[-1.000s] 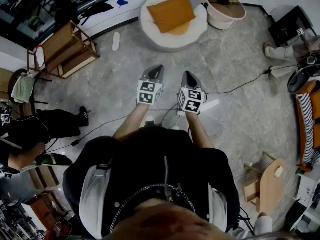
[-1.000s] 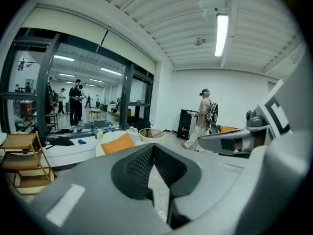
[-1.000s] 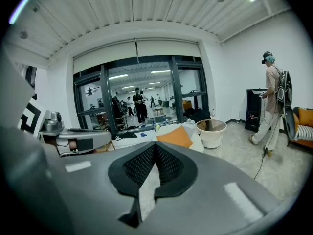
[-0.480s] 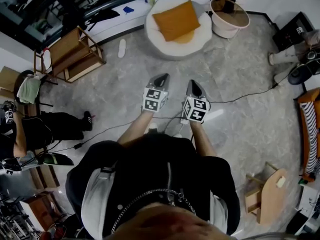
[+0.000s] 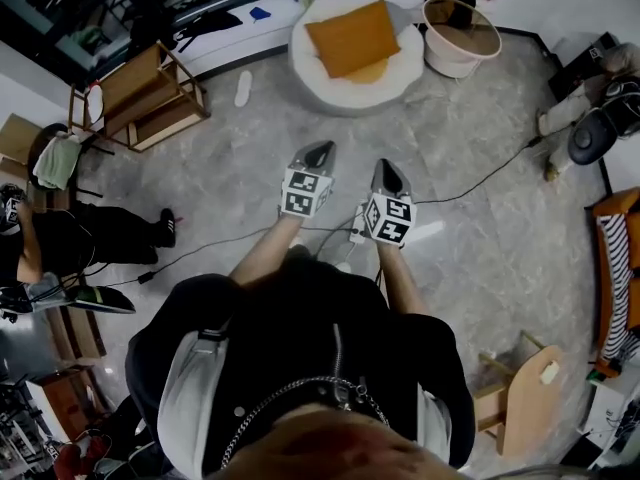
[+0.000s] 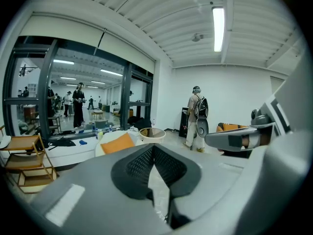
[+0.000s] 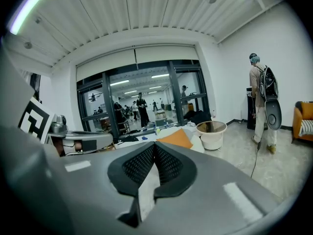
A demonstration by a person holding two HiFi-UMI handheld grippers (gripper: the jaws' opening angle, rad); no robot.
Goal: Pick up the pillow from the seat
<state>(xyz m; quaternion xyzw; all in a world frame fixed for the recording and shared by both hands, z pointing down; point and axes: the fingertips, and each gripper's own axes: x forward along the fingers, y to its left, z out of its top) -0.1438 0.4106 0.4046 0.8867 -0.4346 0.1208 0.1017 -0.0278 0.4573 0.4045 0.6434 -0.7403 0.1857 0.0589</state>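
An orange pillow (image 5: pixel 351 37) lies on a round white seat (image 5: pixel 303 56) at the top of the head view. It also shows as the pillow (image 6: pixel 116 143) in the left gripper view and the pillow (image 7: pixel 175 137) in the right gripper view, some way ahead of both. My left gripper (image 5: pixel 322 148) and right gripper (image 5: pixel 386 164) are held side by side above the grey floor, well short of the seat. Both are shut with nothing between the jaws.
A round white basket (image 5: pixel 461 35) stands right of the seat. A wooden shelf rack (image 5: pixel 140 98) is at the left, a slipper (image 5: pixel 242 88) near it. Cables (image 5: pixel 480 177) cross the floor. A seated person (image 5: pixel 80 240) is at the left; another person (image 7: pixel 261 102) stands at the right.
The view has shifted a little; the seat and pillow sit slightly higher and closer to centre. Both grippers stay side by side and shut.
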